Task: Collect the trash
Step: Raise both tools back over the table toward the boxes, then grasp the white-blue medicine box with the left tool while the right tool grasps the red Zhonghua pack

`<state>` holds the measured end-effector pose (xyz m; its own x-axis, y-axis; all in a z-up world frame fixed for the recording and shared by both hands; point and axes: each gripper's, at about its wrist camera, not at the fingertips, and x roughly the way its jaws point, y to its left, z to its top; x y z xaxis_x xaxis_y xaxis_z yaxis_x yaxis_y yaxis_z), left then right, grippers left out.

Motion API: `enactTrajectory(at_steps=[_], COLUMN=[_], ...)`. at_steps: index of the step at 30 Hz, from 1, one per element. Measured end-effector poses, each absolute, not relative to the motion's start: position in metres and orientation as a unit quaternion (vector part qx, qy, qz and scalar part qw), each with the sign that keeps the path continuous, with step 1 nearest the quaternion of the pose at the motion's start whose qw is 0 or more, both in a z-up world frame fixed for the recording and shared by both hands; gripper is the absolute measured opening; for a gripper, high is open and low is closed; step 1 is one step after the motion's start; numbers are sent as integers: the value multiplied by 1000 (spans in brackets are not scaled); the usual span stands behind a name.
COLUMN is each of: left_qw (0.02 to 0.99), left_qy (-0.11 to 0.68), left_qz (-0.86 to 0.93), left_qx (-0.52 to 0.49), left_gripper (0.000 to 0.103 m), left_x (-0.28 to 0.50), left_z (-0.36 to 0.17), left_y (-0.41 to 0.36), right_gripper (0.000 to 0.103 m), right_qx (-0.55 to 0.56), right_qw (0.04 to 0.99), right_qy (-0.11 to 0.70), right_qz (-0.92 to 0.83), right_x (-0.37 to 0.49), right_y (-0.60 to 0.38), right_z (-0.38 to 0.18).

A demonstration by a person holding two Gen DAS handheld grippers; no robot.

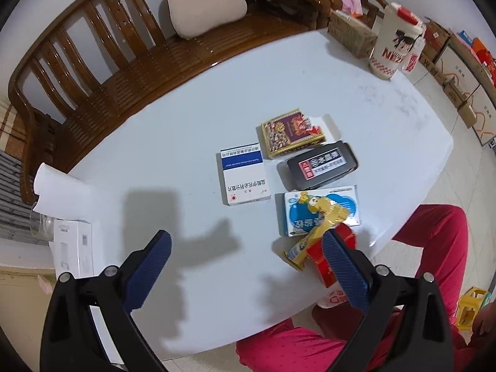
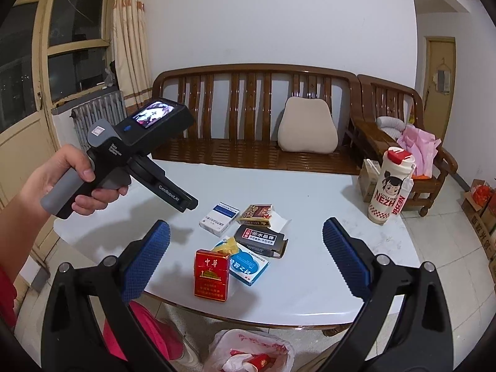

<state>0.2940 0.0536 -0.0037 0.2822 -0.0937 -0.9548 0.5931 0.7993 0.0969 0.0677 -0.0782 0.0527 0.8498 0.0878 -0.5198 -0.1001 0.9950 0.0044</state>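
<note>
**Both grippers spread wide above littered table**

Left gripper (image 1: 246,249) held with fingers well apart over the near part of the white table (image 1: 173,124), nothing between the pads. Right gripper (image 2: 246,241) likewise spread wide, gripping nothing, aimed at the cluster of trash.

Seen from the right wrist view: red cigarette pack (image 2: 211,275) standing upright at 6 o'clock of the cluster, near the table's front edge. Just behind it at 1 o'clock, a blue-and-white box (image 2: 251,267) lying flat, with a crumpled yellow wrapper (image 2: 228,245) resting on its far-left corner. Further back at 12 o'clock, a dark grey box (image 2: 262,238) with one end flap open. At 11 o'clock, a white box with a blue stripe (image 2: 219,218); beside that at 12 o'clock, a gold patterned box (image 2: 259,212) with a torn white flap. Tall cartoon-printed cup (image 2: 391,186) standing upright at 2 o'clock, well apart from the cluster, near the table's far right corner.

Left hand (image 2: 74,183) wrapped around the left gripper's handle at 9 o'clock, raised above the table. Plastic bag (image 2: 252,352) on the floor under the table's front edge at 6 o'clock, something red inside. Wooden bench (image 2: 254,117) with a beige cushion (image 2: 307,127) behind the table.
</note>
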Motion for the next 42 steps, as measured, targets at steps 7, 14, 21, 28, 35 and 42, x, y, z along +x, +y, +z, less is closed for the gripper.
enactTrajectory(at_steps=[7, 14, 21, 28, 35, 42], left_qw=[751, 738, 730, 720, 711, 705], left_qy=[580, 596, 608, 621, 634, 638], left_qz=[-223, -223, -219, -219, -216, -219], left_qx=[226, 224, 225, 219, 214, 222], left_gripper=[95, 95, 95, 95, 95, 95], left_x=[318, 339, 355, 370, 381, 386], left_z=[-37, -65, -87, -106, -125, -138], left_y=[49, 44, 38, 35, 34, 31], right_gripper=[96, 96, 96, 96, 96, 96], right_qx=[-4, -6, 10, 6, -5, -2], right_qw=[949, 942, 938, 938, 933, 930], right_qy=[308, 332, 342, 342, 354, 362], right_qz=[58, 50, 48, 51, 65, 58], right_x=[87, 99, 108, 113, 123, 132], right_y=[-73, -70, -62, -43, -27, -21], right_z=[24, 1, -37, -77, -107, -132])
